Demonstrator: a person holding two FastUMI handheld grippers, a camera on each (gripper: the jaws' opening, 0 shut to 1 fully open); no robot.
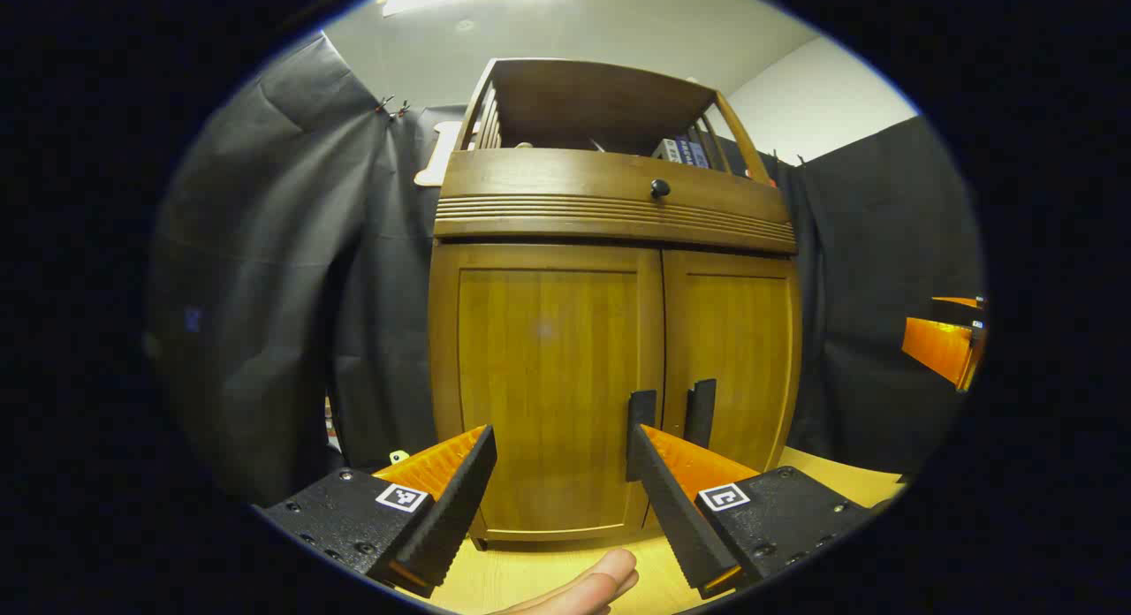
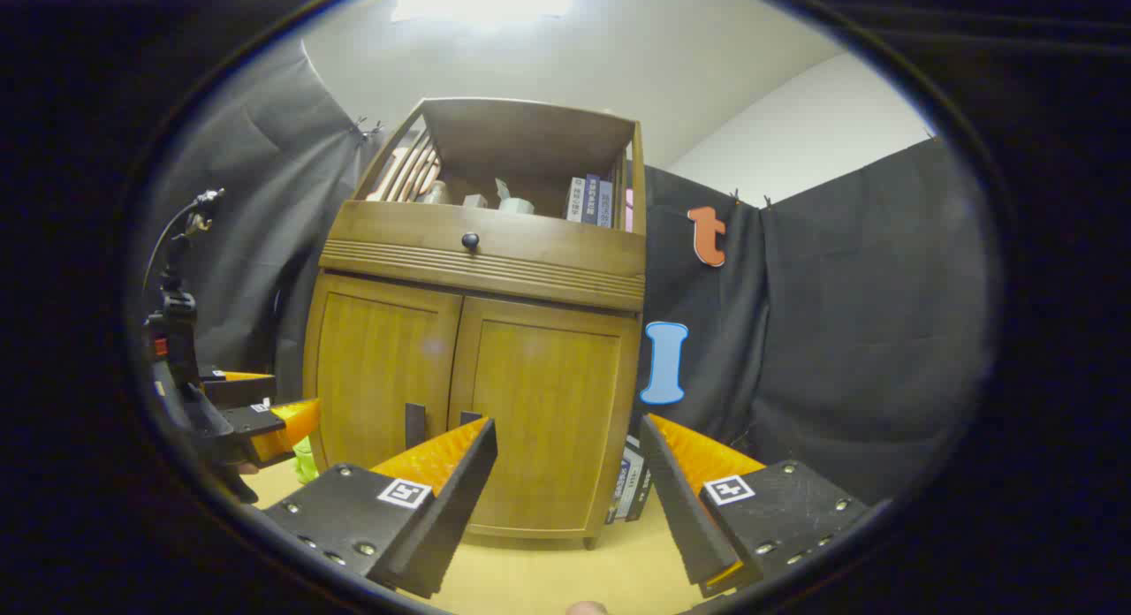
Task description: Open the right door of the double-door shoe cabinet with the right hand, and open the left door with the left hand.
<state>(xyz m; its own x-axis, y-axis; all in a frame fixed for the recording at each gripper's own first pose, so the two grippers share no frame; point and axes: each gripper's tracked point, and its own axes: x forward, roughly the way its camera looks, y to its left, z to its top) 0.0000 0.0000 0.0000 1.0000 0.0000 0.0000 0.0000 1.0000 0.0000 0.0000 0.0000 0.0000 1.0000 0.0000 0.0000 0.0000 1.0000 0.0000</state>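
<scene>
1. The left gripper [image 1: 561, 474] has its fingers spread wide with nothing between them. It hangs short of the cabinet [image 1: 614, 332], aimed low at the left door [image 1: 548, 376]. A fingertip of the holding hand [image 1: 588, 587] shows at the bottom of the left gripper view.
2. The right gripper [image 2: 565, 469] is also spread wide and empty, apart from the cabinet and pointed at the lower part of the right door [image 2: 548, 421].
3. Two dark upright handles sit low beside the centre seam: the left handle [image 1: 641, 412] and the right handle [image 1: 701, 410]. Neither gripper touches one.
4. Both doors lie flush and closed, under a drawer with a round knob [image 1: 659, 188] and an open shelf holding books [image 2: 590, 200].
5. The cabinet stands on a pale floor [image 1: 495, 571] against black cloth, more books [image 2: 629, 491] leaning at its right foot.
6. Progress, as I judge it: nothing is done yet. Each gripper has still to reach its handle, close on it and swing its door outward, right door by the right, left by the left.
</scene>
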